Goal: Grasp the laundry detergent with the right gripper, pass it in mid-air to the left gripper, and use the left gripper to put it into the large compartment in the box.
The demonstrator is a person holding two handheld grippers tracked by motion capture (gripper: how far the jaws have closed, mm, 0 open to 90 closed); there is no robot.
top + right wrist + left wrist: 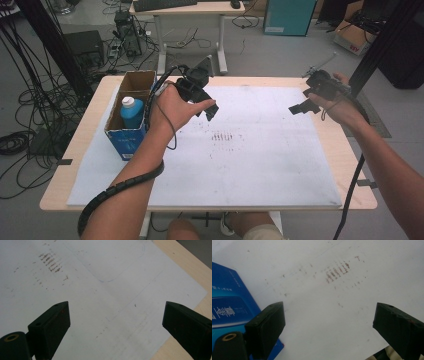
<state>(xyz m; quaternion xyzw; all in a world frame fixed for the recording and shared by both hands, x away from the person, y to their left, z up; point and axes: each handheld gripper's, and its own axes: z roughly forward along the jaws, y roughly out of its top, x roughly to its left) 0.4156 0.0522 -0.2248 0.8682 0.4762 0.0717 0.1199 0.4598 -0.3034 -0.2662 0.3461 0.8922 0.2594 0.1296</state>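
An open cardboard box [126, 131] with blue printed sides stands at the left edge of the white mat [250, 160]. Inside it a blue bottle [131, 114] with a white cap stands upright. My left gripper [205, 106] hovers above the mat just right of the box, its jaws pointing down and to the right. In the left gripper view my left gripper [329, 322] is wide open and holds nothing, with the box's blue side [229, 305] at its left. My right gripper [304, 106] hangs over the mat's far right part. The right gripper [116, 322] is open and holds nothing.
Brown smudge marks [223, 136] lie near the mat's middle. The wooden table [350, 150] shows as a strip along the mat's right side, also seen as the table edge [192, 275]. Cables trail from both grippers. Desks, boxes and floor cables lie beyond the table.
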